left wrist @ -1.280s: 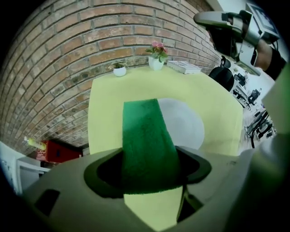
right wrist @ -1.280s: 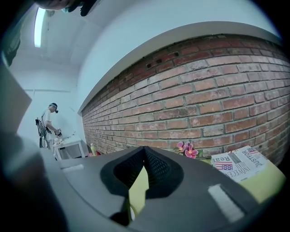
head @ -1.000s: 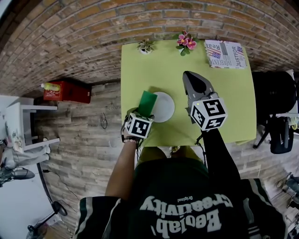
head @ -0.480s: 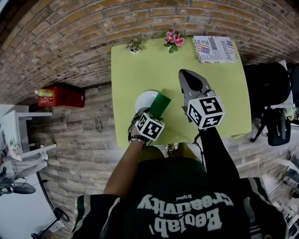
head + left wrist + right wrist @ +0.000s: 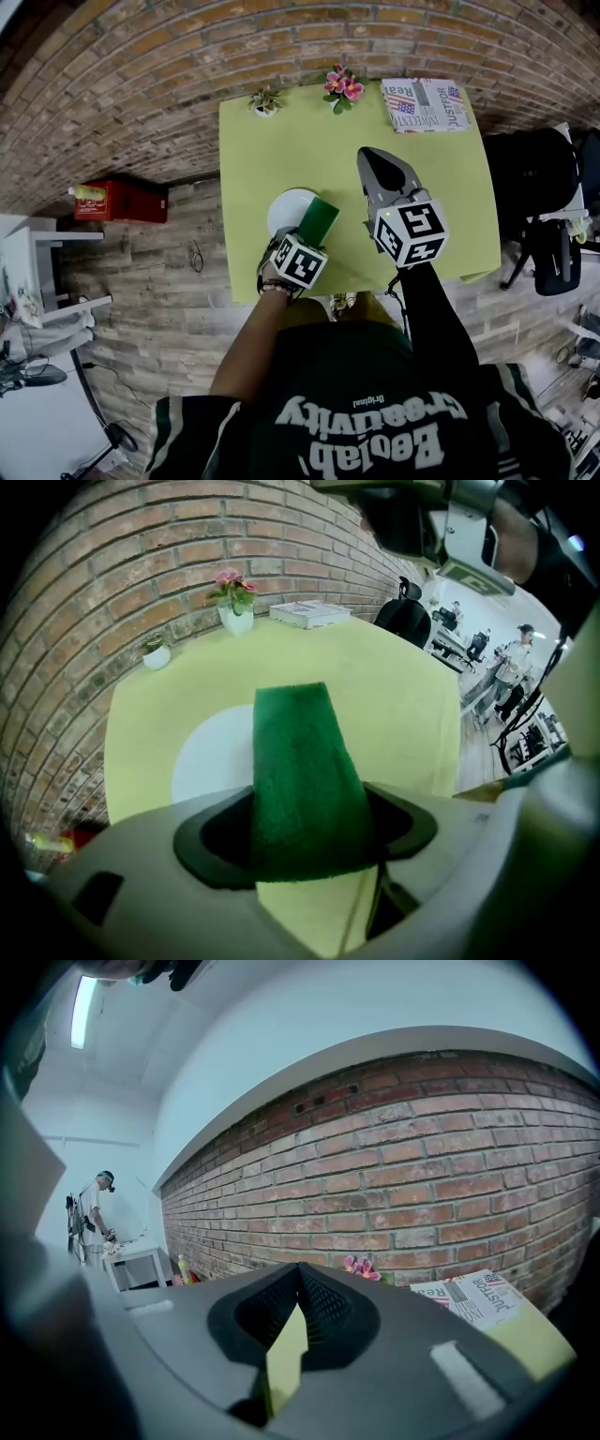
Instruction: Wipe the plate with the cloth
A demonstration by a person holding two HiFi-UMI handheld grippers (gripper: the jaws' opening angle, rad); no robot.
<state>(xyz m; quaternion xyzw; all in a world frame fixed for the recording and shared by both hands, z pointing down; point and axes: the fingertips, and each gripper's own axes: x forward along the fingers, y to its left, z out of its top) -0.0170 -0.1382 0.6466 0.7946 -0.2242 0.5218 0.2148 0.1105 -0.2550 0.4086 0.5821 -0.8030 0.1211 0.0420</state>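
From the head view, my left hand-held gripper (image 5: pixel 307 240) is clamped on the near end of a green cloth (image 5: pixel 320 217). The free end of the cloth reaches over the right edge of a round white plate (image 5: pixel 284 207), which sits near the front left of the yellow-green table (image 5: pixel 281 141). My right hand-held gripper (image 5: pixel 378 161) hovers to the right of the plate, well apart from it, its jaws drawn to a point with nothing in them.

In the left gripper view the cloth looks thick and napped, like felt or sponge cloth. It stands out forward from the jaws as a stiff tongue with hardly any droop. I judge it light and soft but firm enough to push flat. My hold is at its end, which leaves most of its length for wiping. The plate looks smooth, glossy and shallow. It is probably light, slippery on the matte table and breakable, so it may skate under a sideways wipe. The place to steady it would be the rim. I cannot tell whether the cloth touches the plate.

In the right gripper view the dark ridged pads meet at their tips, and only a sliver of the table shows between them.
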